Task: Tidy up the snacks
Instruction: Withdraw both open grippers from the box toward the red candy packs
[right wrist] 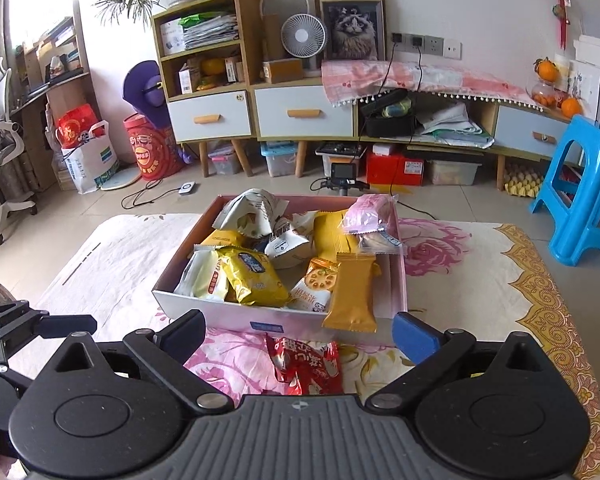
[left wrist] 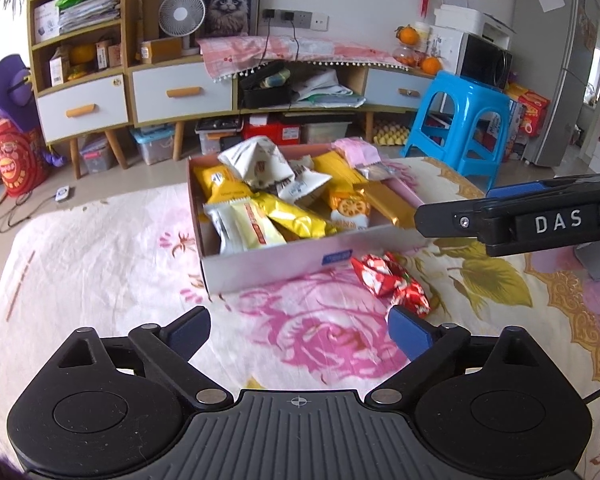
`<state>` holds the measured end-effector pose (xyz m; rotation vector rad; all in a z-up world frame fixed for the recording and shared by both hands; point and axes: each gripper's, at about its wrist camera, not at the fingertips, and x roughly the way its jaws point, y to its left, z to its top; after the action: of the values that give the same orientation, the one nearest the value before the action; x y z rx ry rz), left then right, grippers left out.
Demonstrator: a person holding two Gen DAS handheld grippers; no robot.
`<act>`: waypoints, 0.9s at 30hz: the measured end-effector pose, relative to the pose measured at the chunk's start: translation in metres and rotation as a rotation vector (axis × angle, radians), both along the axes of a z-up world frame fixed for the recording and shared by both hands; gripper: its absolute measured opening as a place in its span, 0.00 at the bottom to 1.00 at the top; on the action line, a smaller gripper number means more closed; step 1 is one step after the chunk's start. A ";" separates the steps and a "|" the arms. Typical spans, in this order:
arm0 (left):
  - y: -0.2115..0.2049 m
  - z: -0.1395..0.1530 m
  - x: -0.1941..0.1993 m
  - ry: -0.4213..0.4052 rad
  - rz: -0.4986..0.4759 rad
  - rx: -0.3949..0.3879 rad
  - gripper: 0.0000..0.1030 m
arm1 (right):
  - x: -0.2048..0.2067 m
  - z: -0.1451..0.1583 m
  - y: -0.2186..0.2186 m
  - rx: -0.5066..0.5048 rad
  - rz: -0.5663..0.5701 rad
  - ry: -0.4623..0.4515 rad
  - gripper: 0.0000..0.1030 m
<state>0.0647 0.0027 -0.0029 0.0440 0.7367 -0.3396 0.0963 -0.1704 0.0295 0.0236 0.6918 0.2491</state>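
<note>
While both tools hang over the flowered cloth (left wrist: 100, 264), neither one has anything between its fingers. Far left in the right wrist view stands a white paper bag (right wrist: 88, 156) on the tiled floor, then a red drum-shaped tub (right wrist: 148, 152), and behind them a wooden cabinet (right wrist: 204, 92) with white drawers. On top of it sits a small fan (right wrist: 303, 36) beside a framed cat picture (right wrist: 354, 28).

Nearer, the left gripper (left wrist: 298, 330) has its jaws spread wide with only cloth beneath the gap. Ahead of it rests the shallow pink box (left wrist: 268, 266), heaped with snack packets: white ones (left wrist: 260, 160) on top at the back, yellow ones (left wrist: 296, 216) toward the front. One orange packet (right wrist: 350, 292) leans out over the box's near wall in the right wrist view.

A red wrapped snack (right wrist: 306, 366) lies on the cloth just outside the box, close to its near wall. The right gripper (right wrist: 300, 336) has its jaws wide apart above it, with the snack low between the two fingers and untouched by either.

Further right stands a blue plastic stool (left wrist: 460, 120) on the floor, and beyond it a grey fridge (left wrist: 556, 64).
</note>
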 end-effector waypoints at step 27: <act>-0.069 -0.058 0.019 0.024 -0.103 -0.142 0.86 | 0.045 -0.051 -0.023 0.116 -0.011 0.257 0.82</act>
<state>0.0834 -0.0667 -0.0609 -0.0564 0.7339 -0.4903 0.1413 -0.1934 -0.0211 0.1722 0.9314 0.2778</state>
